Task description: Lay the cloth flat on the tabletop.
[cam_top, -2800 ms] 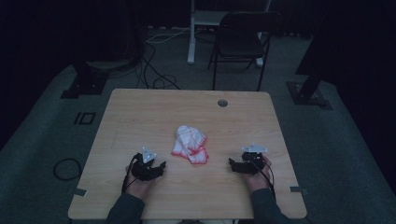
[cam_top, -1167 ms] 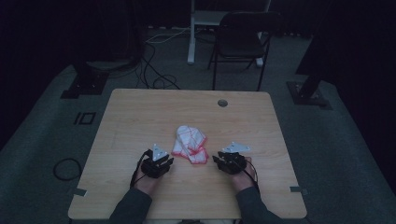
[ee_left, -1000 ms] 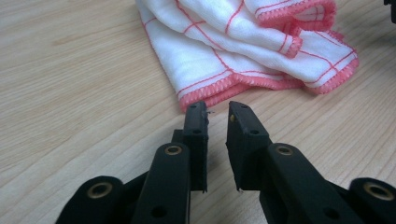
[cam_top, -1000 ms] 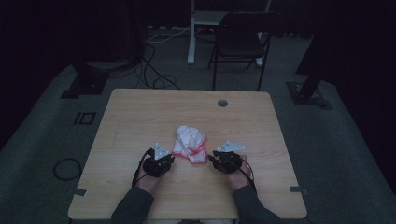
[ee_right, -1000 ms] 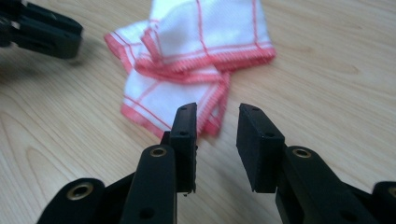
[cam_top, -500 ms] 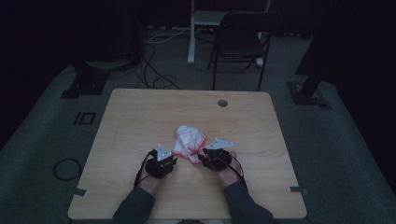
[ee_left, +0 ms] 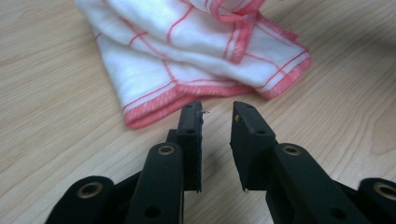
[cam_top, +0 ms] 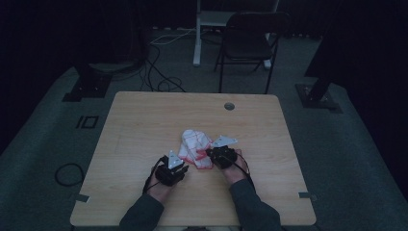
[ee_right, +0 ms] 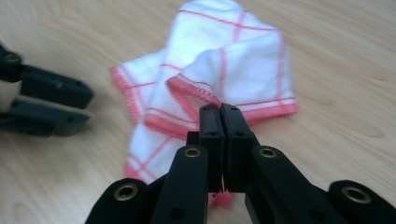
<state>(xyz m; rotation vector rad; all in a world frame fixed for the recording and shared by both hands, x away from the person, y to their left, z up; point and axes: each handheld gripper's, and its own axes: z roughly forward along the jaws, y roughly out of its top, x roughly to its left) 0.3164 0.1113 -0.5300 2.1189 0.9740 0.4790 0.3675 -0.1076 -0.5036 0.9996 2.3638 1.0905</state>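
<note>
Compared with the earlier high views, both hands have drawn inward from the table's sides and now sit against the cloth (cam_top: 196,148), which lies crumpled in the same central spot on the table (cam_top: 144,120).

Right gripper (ee_right: 219,108): jaws pressed together on a red-stitched corner of the cloth, the hem lifted just ahead of the tips and the rest spread beyond and to their left. They have just been closing, with cloth between them.

Left gripper (ee_left: 217,108): jaws parted by a narrow gap, nothing between them, bare wood beneath. They have just been opening. The cloth's red hem lies just ahead of the tips, not touching.
</note>
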